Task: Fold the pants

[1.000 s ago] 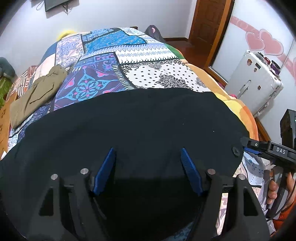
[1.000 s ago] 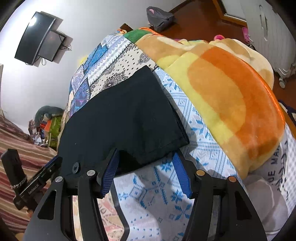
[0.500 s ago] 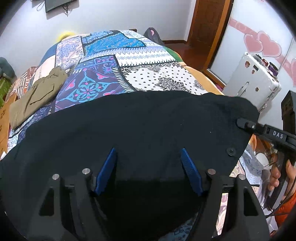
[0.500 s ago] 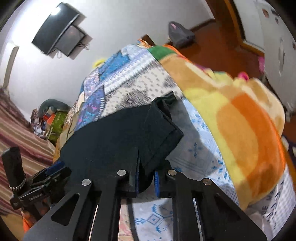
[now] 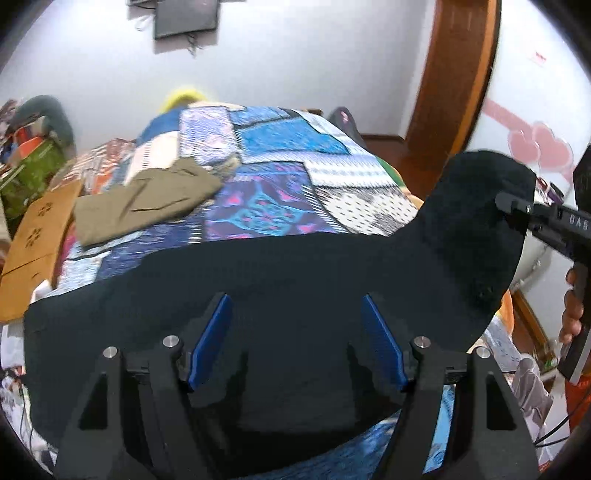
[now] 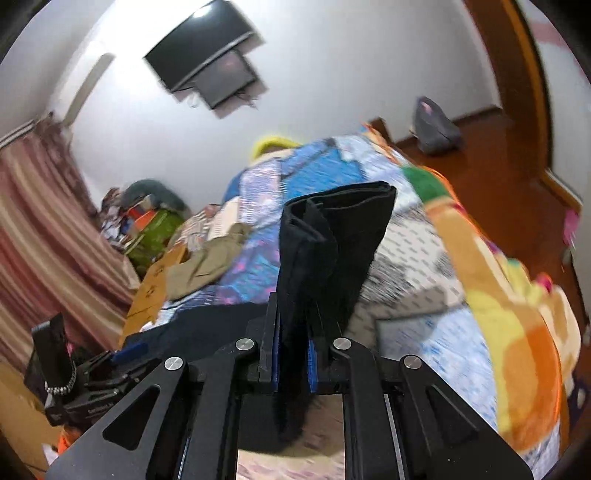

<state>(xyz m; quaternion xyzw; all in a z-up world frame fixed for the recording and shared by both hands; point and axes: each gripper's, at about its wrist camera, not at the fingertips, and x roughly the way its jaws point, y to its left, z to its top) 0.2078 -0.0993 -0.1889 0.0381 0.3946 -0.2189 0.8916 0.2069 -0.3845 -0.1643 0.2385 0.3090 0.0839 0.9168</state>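
Black pants (image 5: 280, 295) lie across the near edge of a patterned bed. My left gripper (image 5: 295, 339) is open, its blue pads apart over the black cloth and holding nothing. My right gripper (image 6: 293, 350) is shut on the right end of the black pants (image 6: 332, 243) and holds that end lifted above the bed. In the left wrist view the lifted end (image 5: 480, 229) stands up at the right with the right gripper (image 5: 517, 210) clamped on it.
Folded olive pants (image 5: 144, 203) lie on the bed's far left beside a brown cardboard box (image 5: 37, 236). An orange and yellow blanket (image 6: 517, 314) covers the bed's right side. A wooden door (image 5: 454, 92) and a wall TV (image 5: 184, 16) stand beyond.
My right gripper closed on the end of the black pants and lifted it up off the bed. My left gripper stayed open over the cloth, tilting upward.
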